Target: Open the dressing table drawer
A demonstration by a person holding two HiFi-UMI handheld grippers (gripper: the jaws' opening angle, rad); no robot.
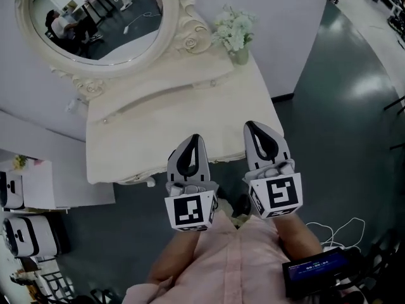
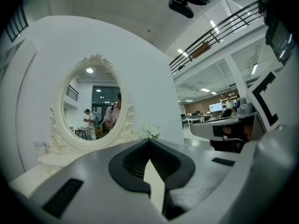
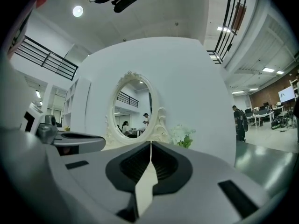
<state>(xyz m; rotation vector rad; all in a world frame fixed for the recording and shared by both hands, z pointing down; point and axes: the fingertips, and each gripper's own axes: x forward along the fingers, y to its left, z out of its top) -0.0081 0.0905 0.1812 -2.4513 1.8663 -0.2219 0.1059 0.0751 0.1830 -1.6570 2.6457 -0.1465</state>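
The drawer itself I cannot make out. It should sit in the front of the dressing table (image 1: 158, 125), under the near edge of the top, and the head view looks down past that edge, showing only a strip of carved trim (image 1: 136, 179) below it.

Both grippers hover at that front edge and point level, above the tabletop rather than at the drawer face. The left gripper (image 1: 194, 139) has its jaws together on nothing, and so does the right gripper (image 1: 256, 126). To do this step well, I judge I should:

- lower one gripper until its own view shows the drawer front
- part the jaws and find the pull or the lip
- close on it squarely
- draw straight back, level, so the drawer does not rack

The table is cream, painted and matte, with a smooth top and a curved front edge. The oval mirror (image 1: 101, 18) wears a heavy scrolled frame with rosettes. A small vase of pale flowers (image 1: 234, 30) stands at the back right corner, well apart from the grippers. The gripper pads (image 3: 163, 164) are dark and ribbed in grey shells. The floor (image 1: 342, 106) is dark and glossy.
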